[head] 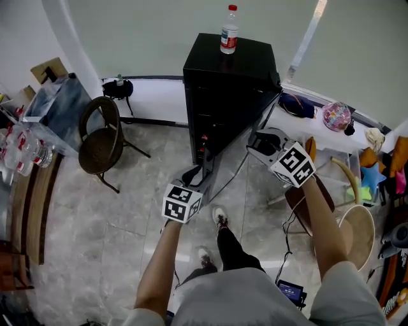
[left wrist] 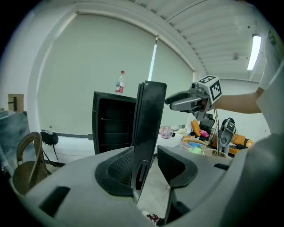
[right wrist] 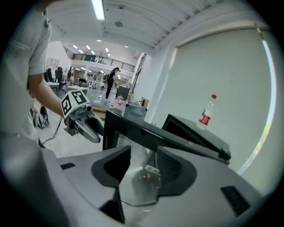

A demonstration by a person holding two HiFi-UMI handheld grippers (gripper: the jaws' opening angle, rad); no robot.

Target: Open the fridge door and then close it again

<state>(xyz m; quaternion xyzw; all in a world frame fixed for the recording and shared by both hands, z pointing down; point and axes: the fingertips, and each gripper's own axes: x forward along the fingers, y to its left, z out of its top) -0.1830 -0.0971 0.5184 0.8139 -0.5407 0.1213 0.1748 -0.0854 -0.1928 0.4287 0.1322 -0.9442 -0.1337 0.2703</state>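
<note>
This is looking like a large open lab or studio hall rather than a home. High above the right jaws a strip light [right wrist: 98, 9] is glowing on a ribbed ceiling [right wrist: 133, 26]. Far beyond them to the left, a person [right wrist: 109, 82] is standing among desks under a railed gallery [right wrist: 104, 62]. Ahead of both jaws a lone fridge [head: 229, 89] is standing on a tiled floor [head: 127, 210] before a curved blank wall [head: 159, 38]. Toys [head: 336, 116] are lying right of the right jaws, and packed bottles [head: 22, 149] far left of the left jaws.
</note>
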